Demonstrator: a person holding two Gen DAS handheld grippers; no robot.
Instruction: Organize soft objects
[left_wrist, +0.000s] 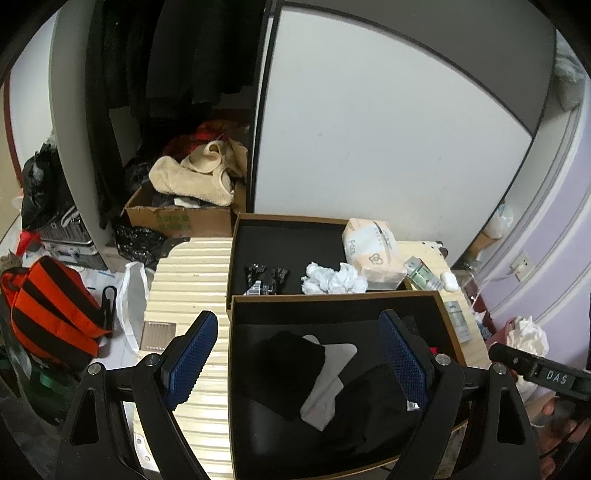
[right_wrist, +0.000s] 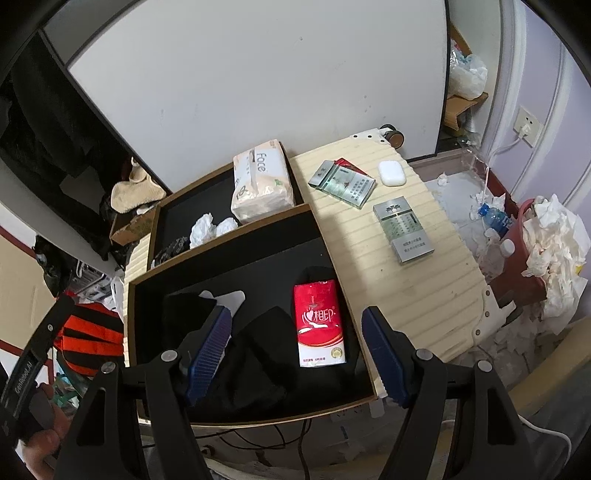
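Observation:
Two black-lined trays sit on a cream ribbed suitcase (right_wrist: 417, 277). The near tray (right_wrist: 258, 251) holds dark folded cloths (right_wrist: 258, 354) and a red tissue pack (right_wrist: 319, 323). The far tray (left_wrist: 280, 243) holds a Face tissue pack (left_wrist: 373, 254), crumpled white tissues (left_wrist: 332, 278) and a small black item (left_wrist: 266, 277). My left gripper (left_wrist: 297, 358) is open and empty above the near tray's dark cloths (left_wrist: 288, 369). My right gripper (right_wrist: 297, 354) is open and empty over the same tray (left_wrist: 332, 306), its fingers on either side of the red pack.
Cigarette boxes (right_wrist: 402, 229) and a white earbud case (right_wrist: 391, 172) lie on the suitcase right of the trays. A bin of used tissues (right_wrist: 546, 251) stands at the right. A cardboard box of clothes (left_wrist: 192, 192) and an orange-black bag (left_wrist: 55, 310) sit at the left.

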